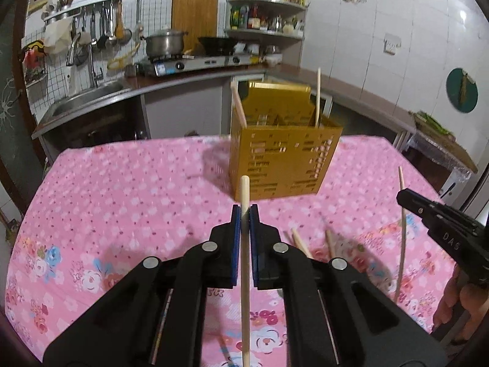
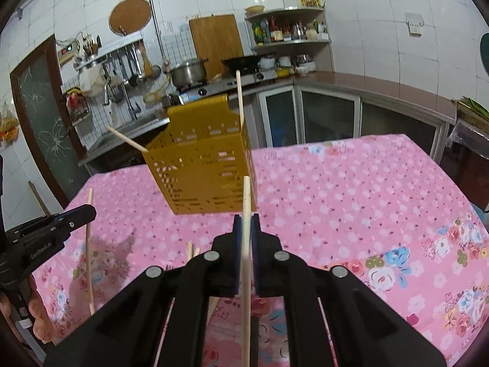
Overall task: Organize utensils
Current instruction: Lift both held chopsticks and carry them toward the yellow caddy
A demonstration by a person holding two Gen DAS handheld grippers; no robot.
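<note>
My left gripper [image 1: 245, 211] is shut on a wooden chopstick [image 1: 244, 189] that stands nearly upright above the pink floral tablecloth [image 1: 122, 189]. My right gripper [image 2: 246, 220] is shut on a second chopstick [image 2: 246, 189] in the same way. Each shows in the other's view: the right gripper [image 1: 405, 198] with its stick [image 1: 403, 244], the left gripper [image 2: 89, 211] with its stick [image 2: 88, 260]. Ahead stands a gold perforated utensil holder [image 1: 284, 159] [image 2: 201, 165] with two chopsticks [image 1: 318, 98] [image 2: 239, 98] leaning out. Loose chopsticks [image 1: 301, 241] [image 2: 190, 249] lie on the cloth between the grippers.
Behind the table runs a kitchen counter [image 1: 189, 76] with a sink [image 1: 88, 98], a gas stove [image 1: 195, 61] and a steel pot [image 1: 163, 42]. A person's hand [image 1: 458, 305] shows at the right edge. The table's far edge lies just behind the holder.
</note>
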